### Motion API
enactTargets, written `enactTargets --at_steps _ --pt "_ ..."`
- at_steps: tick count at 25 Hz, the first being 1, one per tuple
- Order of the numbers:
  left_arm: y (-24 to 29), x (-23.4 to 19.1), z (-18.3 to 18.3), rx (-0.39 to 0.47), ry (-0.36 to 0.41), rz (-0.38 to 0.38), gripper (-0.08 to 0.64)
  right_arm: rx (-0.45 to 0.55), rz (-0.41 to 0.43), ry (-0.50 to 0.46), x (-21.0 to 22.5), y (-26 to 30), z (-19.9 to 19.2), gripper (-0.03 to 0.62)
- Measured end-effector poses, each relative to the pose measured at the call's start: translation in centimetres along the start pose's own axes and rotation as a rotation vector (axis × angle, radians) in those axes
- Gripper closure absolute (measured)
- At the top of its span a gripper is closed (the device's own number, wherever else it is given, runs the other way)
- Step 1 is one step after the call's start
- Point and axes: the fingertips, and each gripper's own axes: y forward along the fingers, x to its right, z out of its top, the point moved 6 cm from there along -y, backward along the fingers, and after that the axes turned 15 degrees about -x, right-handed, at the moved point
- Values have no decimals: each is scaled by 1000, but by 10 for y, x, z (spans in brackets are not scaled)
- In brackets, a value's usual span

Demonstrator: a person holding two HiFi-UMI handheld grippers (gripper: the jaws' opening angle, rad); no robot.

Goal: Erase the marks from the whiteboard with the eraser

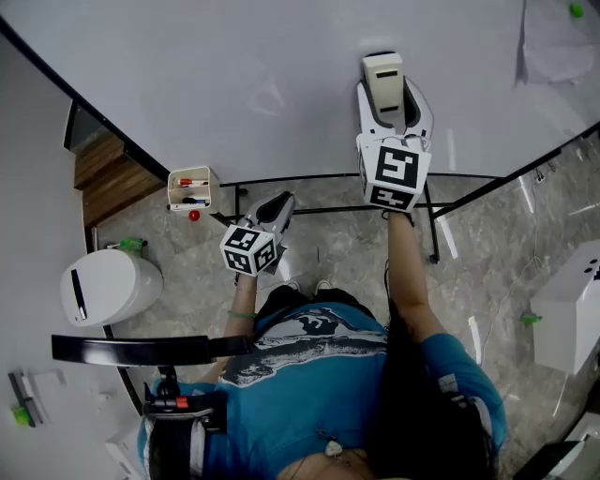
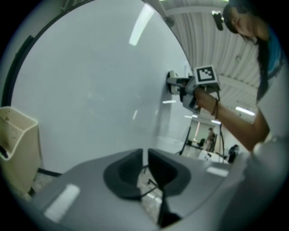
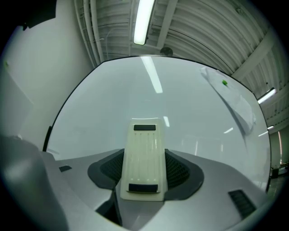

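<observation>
Starting far left, a rounded white bin [image 1: 108, 286] sits on the marbled floor [image 1: 487, 244], below the whiteboard [image 1: 234, 66]. The board's dark frame [image 1: 112, 130] cuts diagonally past it. A cream box-shaped tray [image 1: 192, 187] hangs at that lower edge with red and black pens in it.

Moving right, the left gripper [image 1: 279, 201] hangs low, near the tray and the board's bottom edge. Its dark padded jaws are pressed together with only a sliver between them and nothing in it.

Now the centre, where the right gripper [image 1: 382, 94] is up on the board at arm's length. It is clamped on the eraser [image 1: 382, 70], with a textured pad on each long side. The eraser is a slim cream plastic block with a ribbed back and a dark inset at either end. Its long axis runs straight along the jaws, pointing up the board and away from the person. Seen from the left gripper's side, its front end meets the glossy surface.

There is plenty of room here — smooth white board spreads wide to the left and above, carrying only reflections of ceiling lights.

Over to the right, a pale sheet [image 1: 558, 47] is pinned under a small green dot [image 1: 576, 9] near the top corner, well apart from the eraser. The frame's right edge slants down beyond it.
</observation>
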Motion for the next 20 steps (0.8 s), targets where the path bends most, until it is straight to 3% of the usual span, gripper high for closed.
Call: enactTargets --at_steps 5,12,16,20 --pt "-4 -7 -2 2 -10 19 534 -21 129 -62 -70 12 -6 330" --pt "-13 -14 -11 8 -26 37 534 -76 213 -199 -149 21 -28 330" --pt "-14 -15 -13 4 -29 34 534 -91 228 -221 -155 22 -34 330" --pt "-12 -12 -13 -3 -30 20 534 -78 217 -181 -129 13 -28 330"
